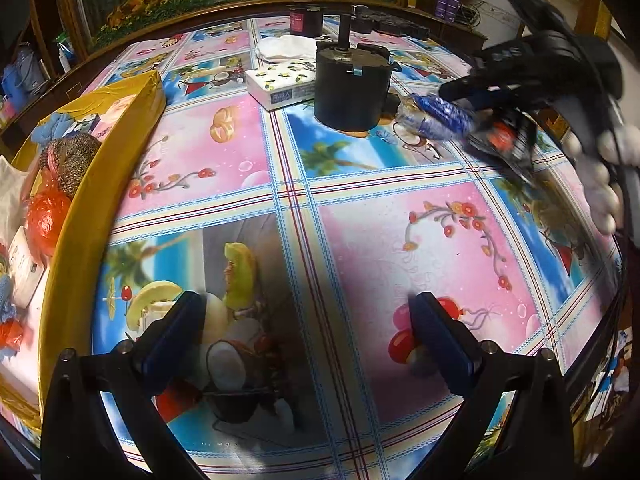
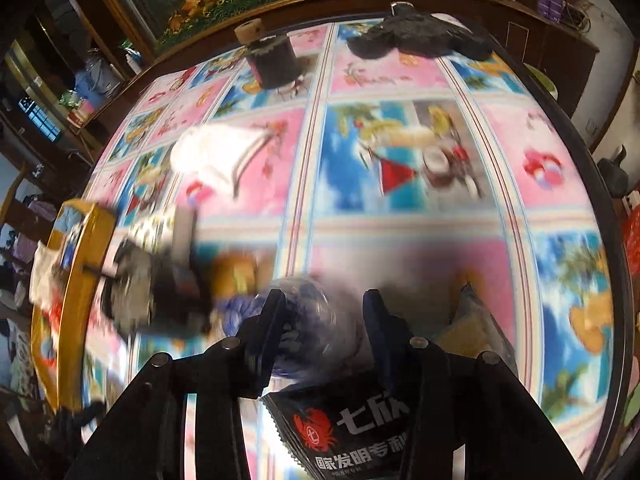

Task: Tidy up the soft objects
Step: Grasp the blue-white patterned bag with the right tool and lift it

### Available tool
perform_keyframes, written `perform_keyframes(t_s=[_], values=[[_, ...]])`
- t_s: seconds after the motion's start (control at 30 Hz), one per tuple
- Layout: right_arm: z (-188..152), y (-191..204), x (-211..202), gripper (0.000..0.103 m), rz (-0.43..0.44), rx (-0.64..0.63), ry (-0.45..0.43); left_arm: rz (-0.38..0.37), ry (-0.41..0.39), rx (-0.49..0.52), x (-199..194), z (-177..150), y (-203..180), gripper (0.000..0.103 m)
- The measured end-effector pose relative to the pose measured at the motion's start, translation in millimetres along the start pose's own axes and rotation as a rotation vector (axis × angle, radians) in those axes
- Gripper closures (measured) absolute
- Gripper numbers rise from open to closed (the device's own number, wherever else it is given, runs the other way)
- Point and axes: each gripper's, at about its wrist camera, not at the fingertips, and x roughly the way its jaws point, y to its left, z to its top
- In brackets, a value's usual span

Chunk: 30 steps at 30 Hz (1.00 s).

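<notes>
My right gripper [image 2: 324, 300] is shut on a clear plastic bag [image 2: 320, 320] with blue stuff inside, one finger pressing each side. A black packet [image 2: 352, 428] with a red crab logo hangs under it. In the left wrist view that bag [image 1: 436, 114] and packet [image 1: 504, 140] sit blurred at the right gripper [image 1: 468, 98], above the tablecloth at the right, with a white-gloved hand [image 1: 600, 176] behind. My left gripper [image 1: 308, 312] stands open over the patterned tablecloth with nothing between its fingers. A yellow box [image 1: 80, 208] at the left holds an orange bag [image 1: 46, 216], a scouring pad [image 1: 74, 160] and other soft things.
A black cylinder motor [image 1: 352, 88], a tissue pack [image 1: 280, 84], a white cloth [image 1: 284, 48] and a dark spool [image 1: 304, 20] stand toward the far side. In the right wrist view a black cloth [image 2: 416, 36] lies at the table's far edge.
</notes>
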Motion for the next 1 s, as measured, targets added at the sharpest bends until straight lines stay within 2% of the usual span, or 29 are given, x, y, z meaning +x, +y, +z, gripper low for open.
perform_keyframes(t_s=[0.07, 0.17, 0.23, 0.3, 0.43, 0.47, 0.5, 0.53, 0.57, 0.63, 0.7, 0.77, 0.87, 0.93, 1.0], values=[[-6.1, -5.2, -9.0, 0.057, 0.071, 0.021, -0.014, 0.003, 0.001, 0.002, 0.0, -0.1, 0.0, 0.0], [-4.5, -12.6, -24.6, 0.046, 0.167, 0.081, -0.121, 0.012, 0.003, 0.006, -0.3, -0.7, -1.2, 0.0], [-3.3, -16.4, -33.5, 0.034, 0.167, 0.099, -0.206, 0.012, 0.001, 0.001, -0.8, -1.3, -0.9, 0.0], [-1.5, -17.4, -39.8, 0.03, 0.14, 0.101, -0.3, 0.012, -0.001, -0.001, -1.3, -1.6, -0.8, 0.0], [-12.3, -22.8, -38.6, 0.024, 0.1, 0.097, -0.402, -0.02, 0.007, -0.005, -3.5, -1.9, 1.9, 0.0], [-18.1, -26.0, -37.0, 0.024, 0.101, 0.105, -0.414, -0.043, 0.025, -0.012, -5.7, -1.2, 3.8, 0.0], [-21.3, -31.3, -32.0, 0.024, 0.099, 0.119, -0.422, -0.098, 0.041, -0.023, -11.1, 1.5, 7.3, 0.004], [-26.5, -33.3, -27.6, 0.024, 0.091, 0.128, -0.423, -0.144, 0.031, -0.028, -19.4, 6.4, 10.4, 0.006], [-27.2, -38.2, -19.9, 0.024, 0.07, 0.148, -0.402, -0.154, 0.001, -0.025, -30.0, 13.9, 13.8, 0.006], [-40.5, -48.7, -20.6, 0.023, 0.09, 0.185, -0.384, -0.089, -0.09, -0.021, -53.3, 34.3, 22.5, 0.006], [-39.7, -49.2, -22.4, 0.023, 0.129, 0.207, -0.388, -0.08, -0.143, -0.055, -62.8, 57.3, 36.4, 0.006], [-38.6, -49.9, -23.5, 0.023, 0.142, 0.209, -0.386, -0.088, -0.14, -0.132, -56.6, 79.7, 54.9, 0.006], [-40.1, -53.0, -29.4, 0.023, 0.141, 0.209, -0.381, -0.141, -0.116, -0.238, -33.9, 113.0, 79.0, 0.006], [-38.1, -55.9, -27.8, 0.023, 0.141, 0.217, -0.376, -0.173, -0.093, -0.271, -16.0, 132.8, 87.2, 0.006], [-37.8, -57.1, -27.0, 0.023, 0.143, 0.228, -0.377, -0.162, -0.068, -0.269, 1.9, 151.6, 87.1, 0.006]])
